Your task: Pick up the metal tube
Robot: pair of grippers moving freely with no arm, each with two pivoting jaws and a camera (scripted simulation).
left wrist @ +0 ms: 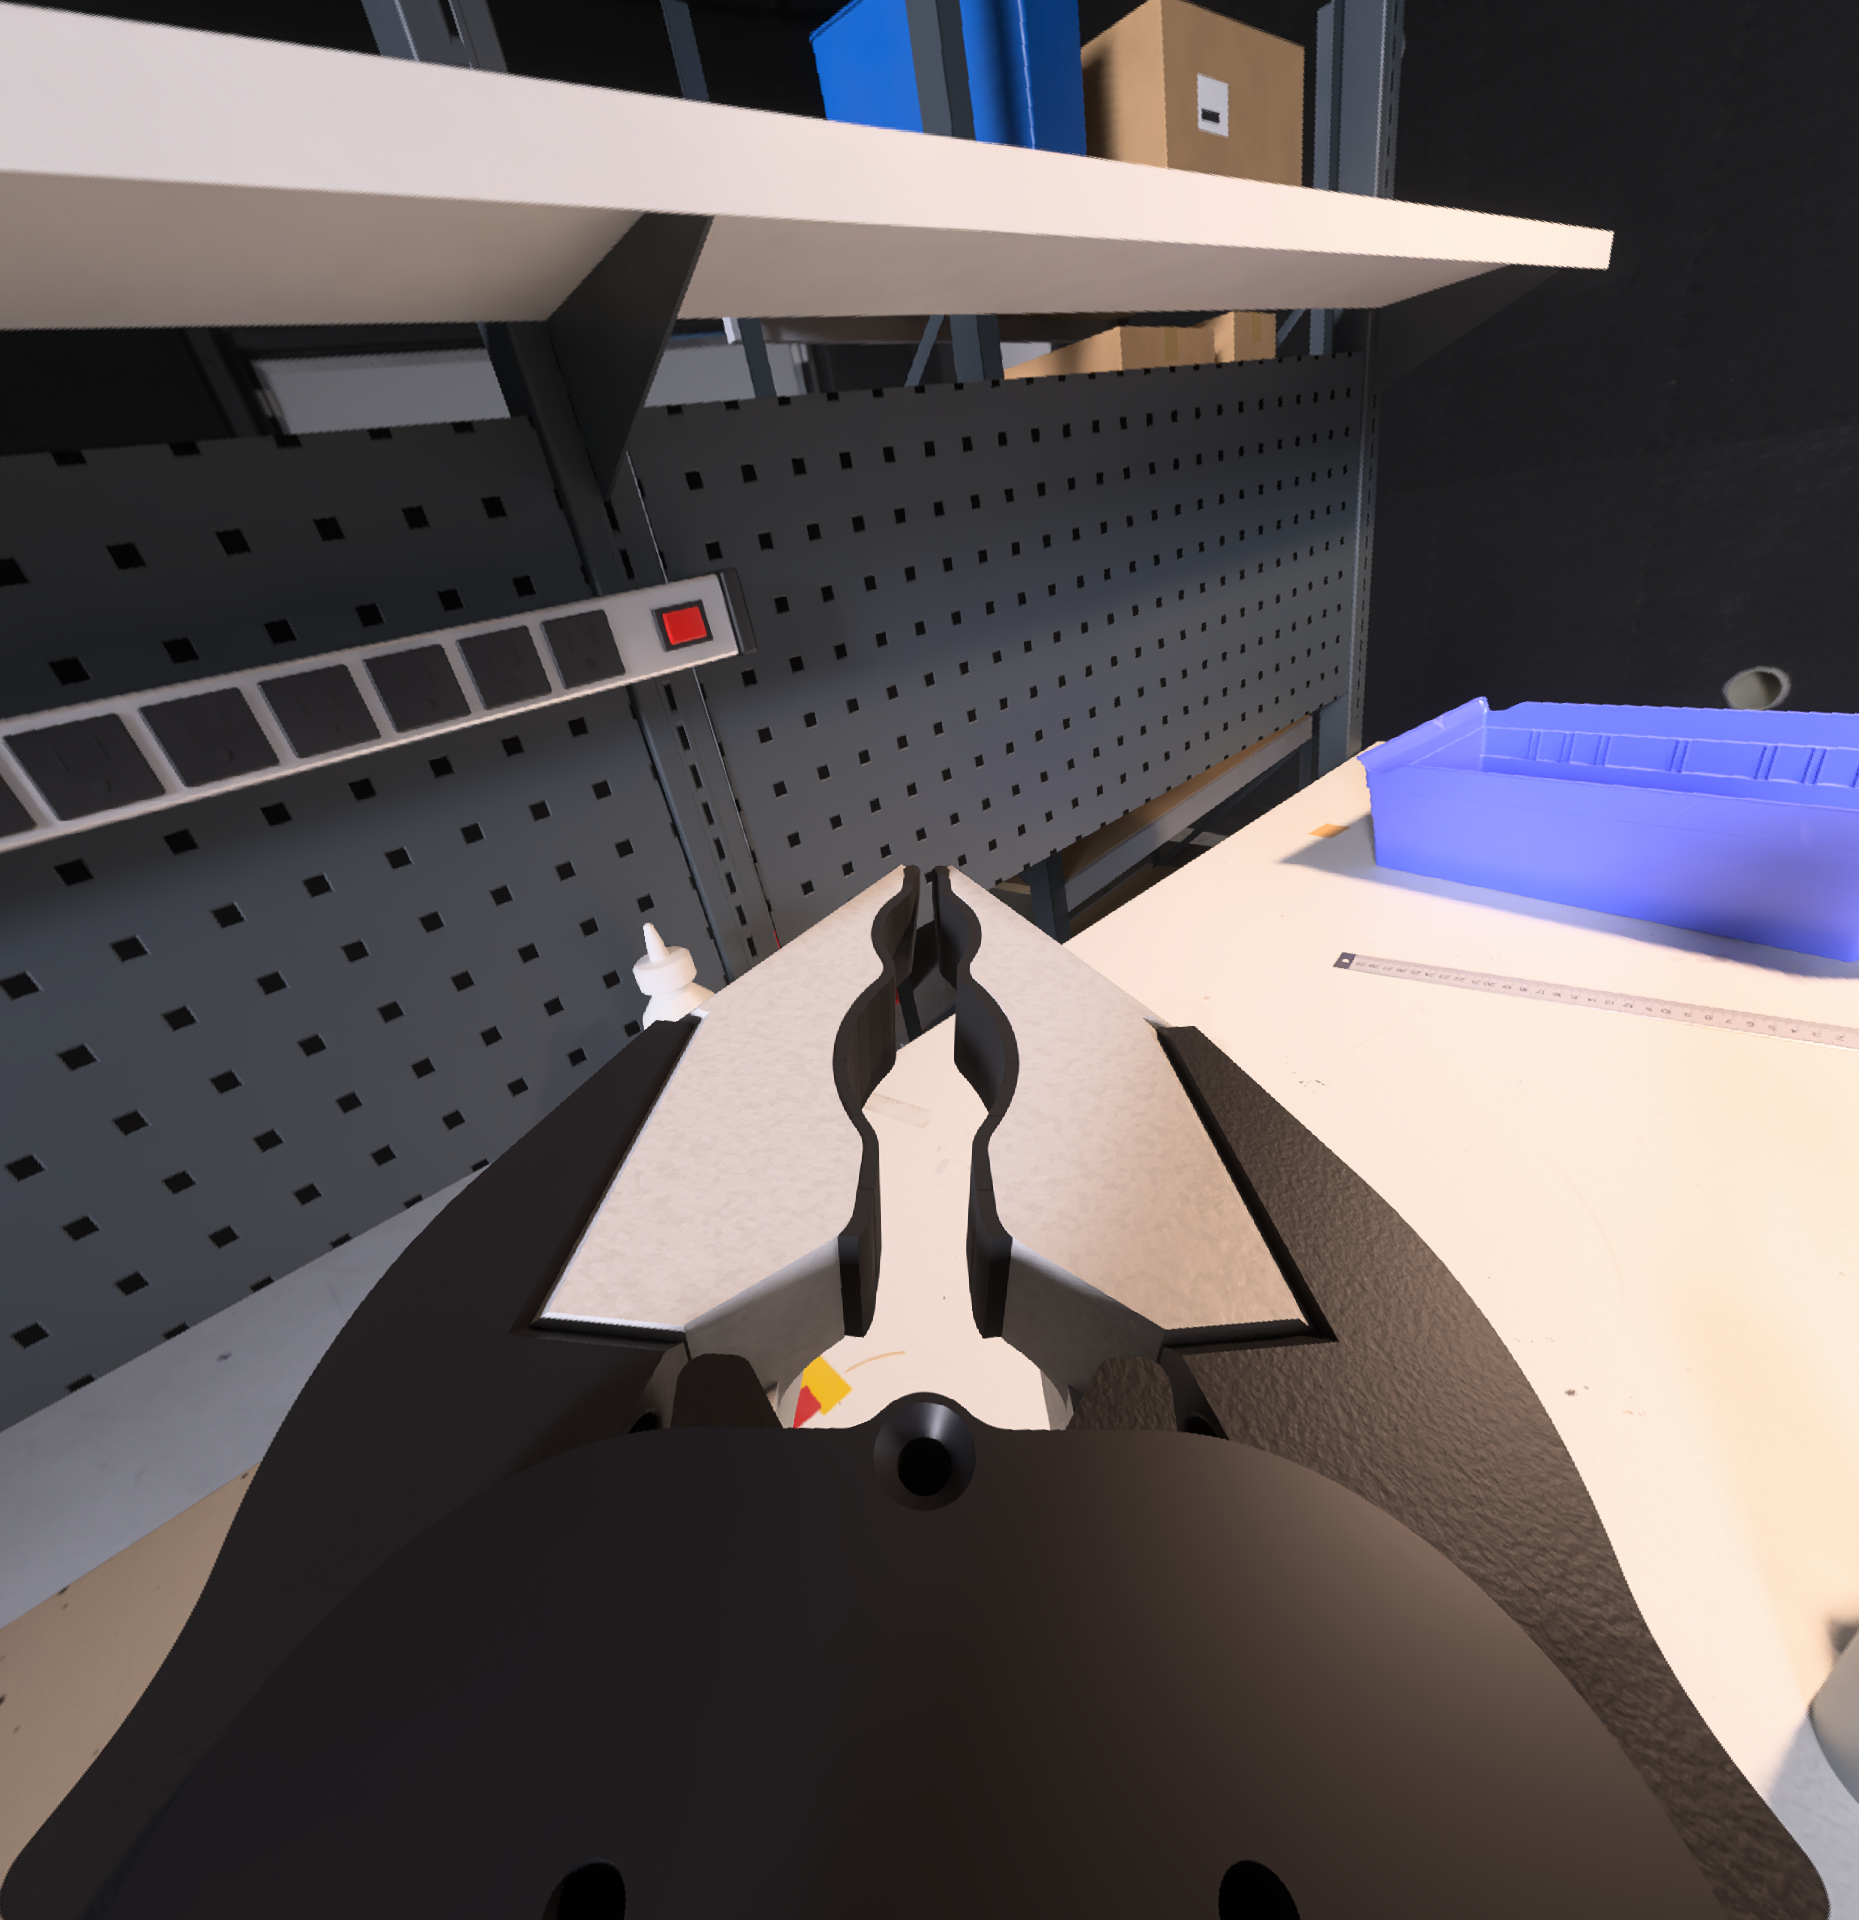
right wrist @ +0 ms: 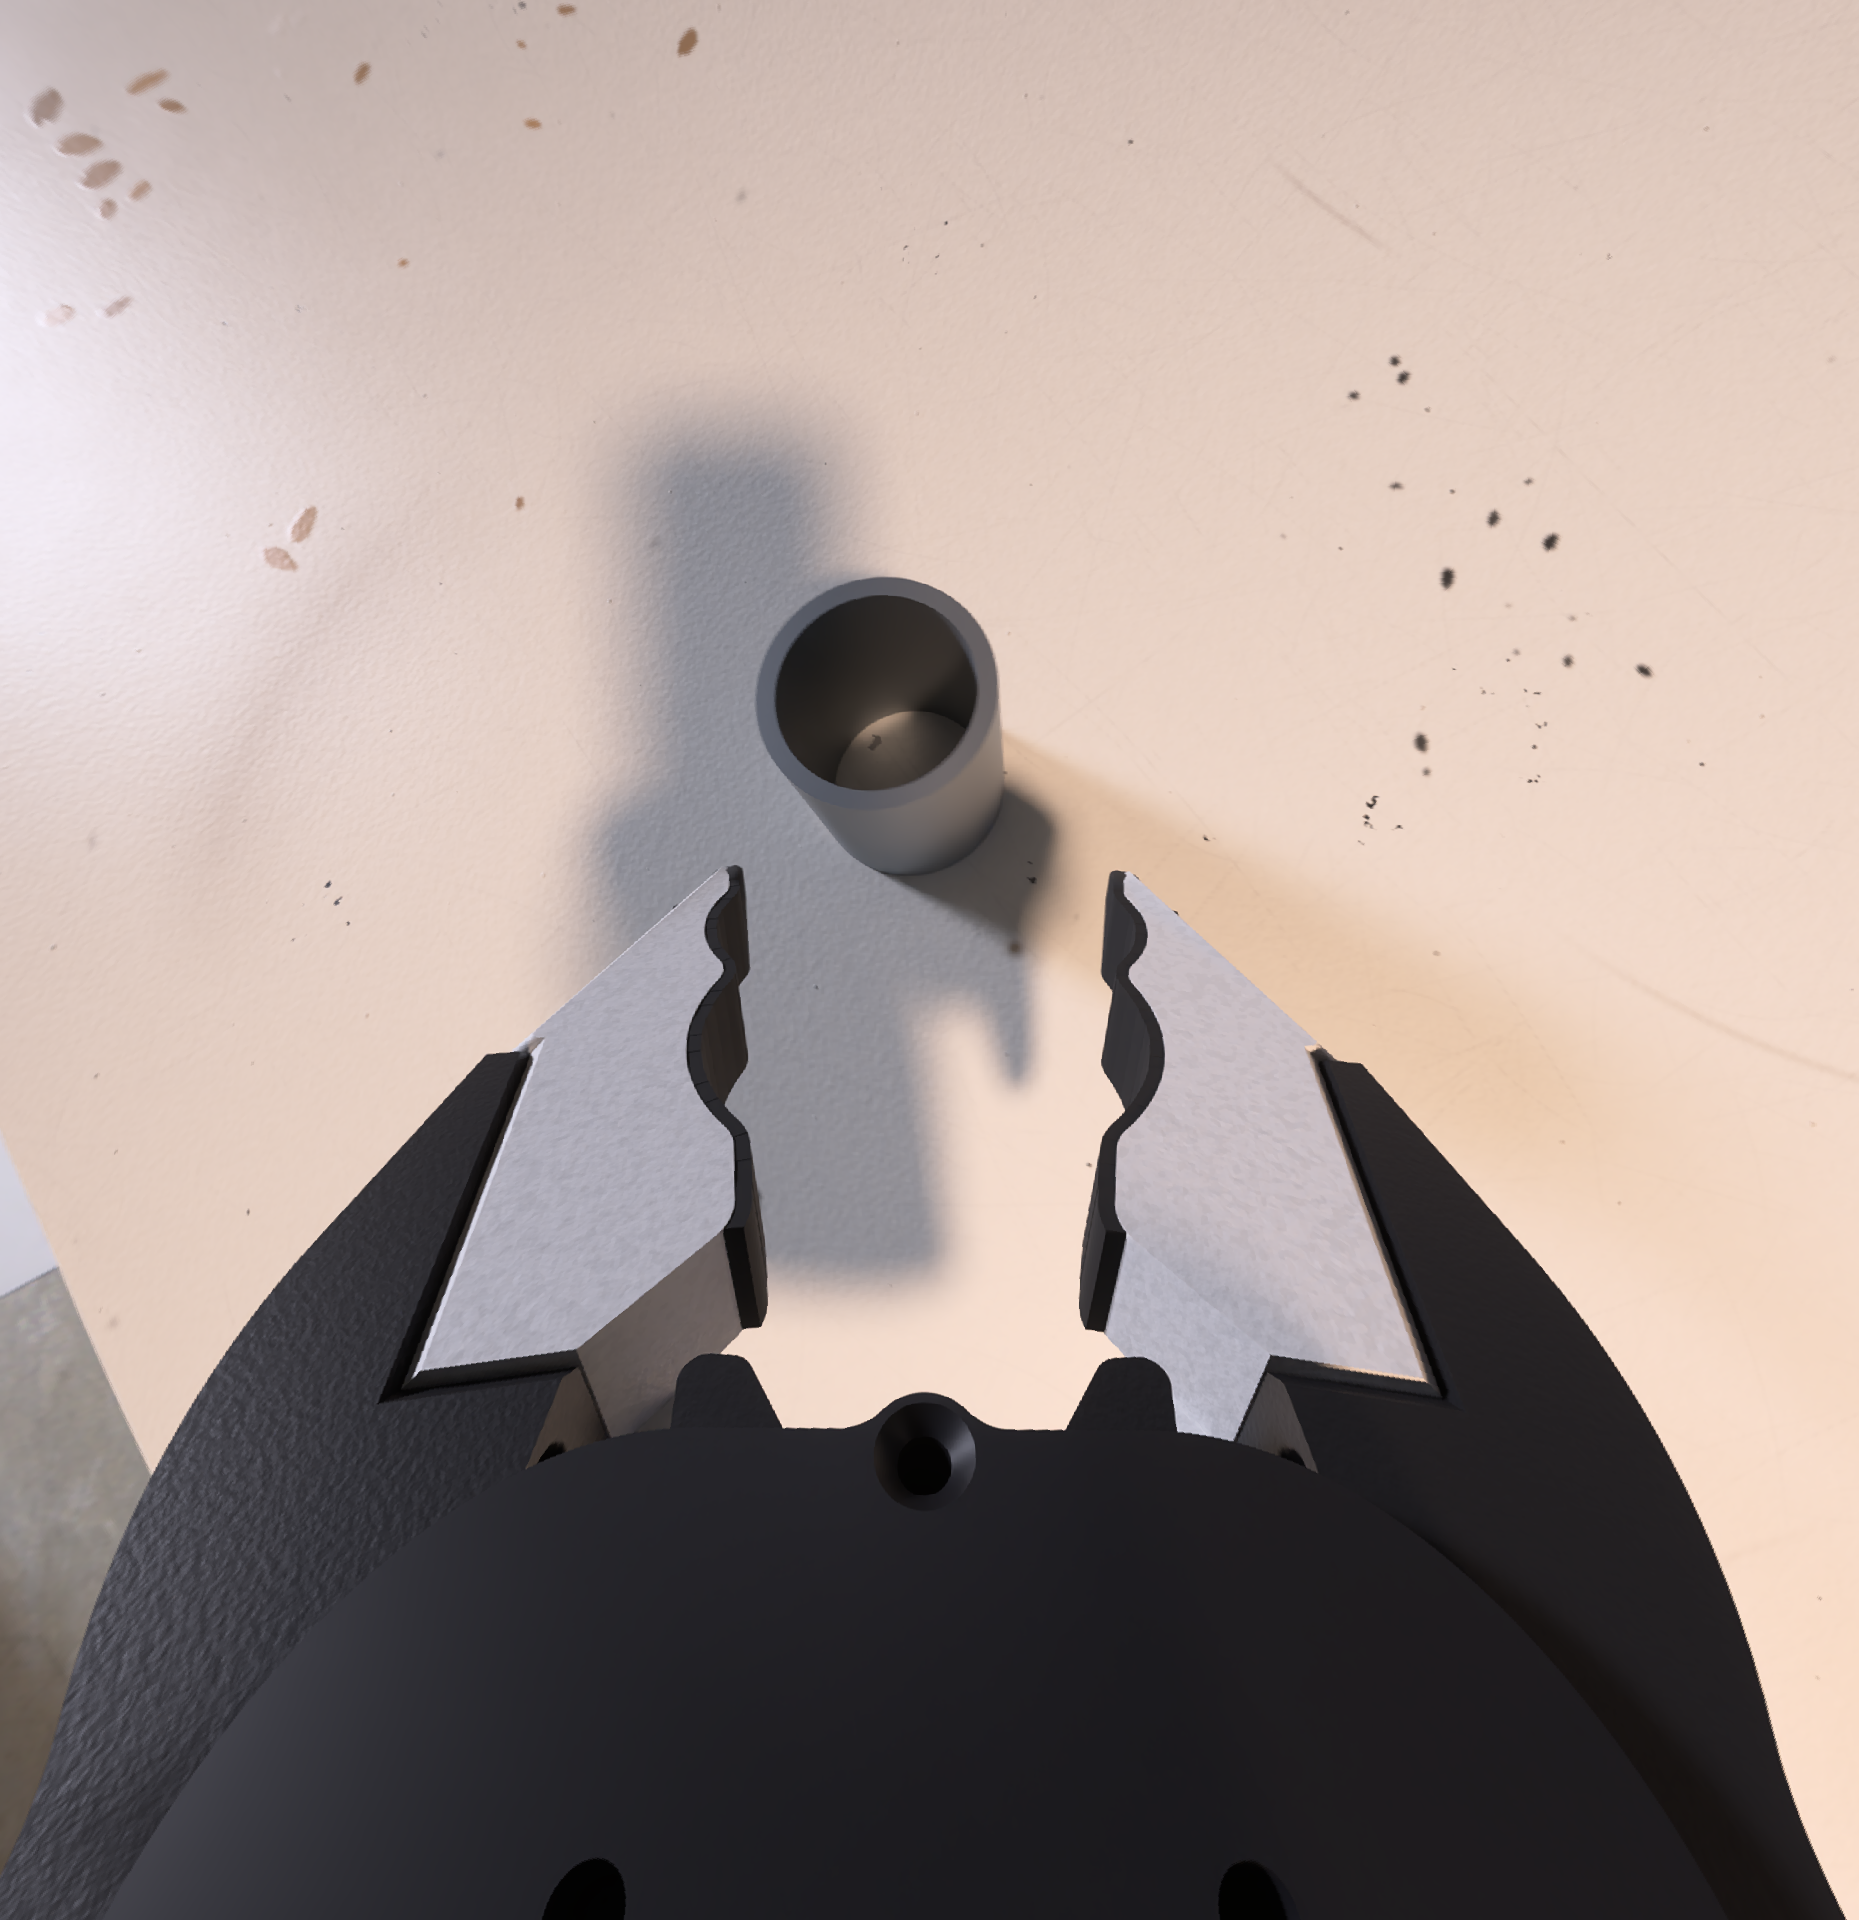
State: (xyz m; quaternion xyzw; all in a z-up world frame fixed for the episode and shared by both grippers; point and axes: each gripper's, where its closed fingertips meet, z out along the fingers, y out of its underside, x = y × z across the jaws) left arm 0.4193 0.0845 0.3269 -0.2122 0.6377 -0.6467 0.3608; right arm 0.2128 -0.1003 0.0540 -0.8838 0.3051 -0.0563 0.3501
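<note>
The metal tube (right wrist: 889, 727) is a short grey open cylinder standing upright on the cream table, seen from above in the right wrist view. My right gripper (right wrist: 925, 883) is open and empty, its fingertips just short of the tube and above it, with the tube ahead of the gap. My left gripper (left wrist: 927, 878) is shut and empty, held above the table and pointing at the dark pegboard. The tube does not show in the left wrist view.
A blue plastic bin (left wrist: 1642, 821) sits on the table (left wrist: 1476, 1195) at the right, with a steel ruler (left wrist: 1611, 1003) in front of it. A white glue bottle (left wrist: 663, 977) stands by the pegboard (left wrist: 1008, 644). A power strip (left wrist: 353, 696) and a shelf (left wrist: 800, 197) lie above. A white round object (left wrist: 1855, 1725) shows at the right edge.
</note>
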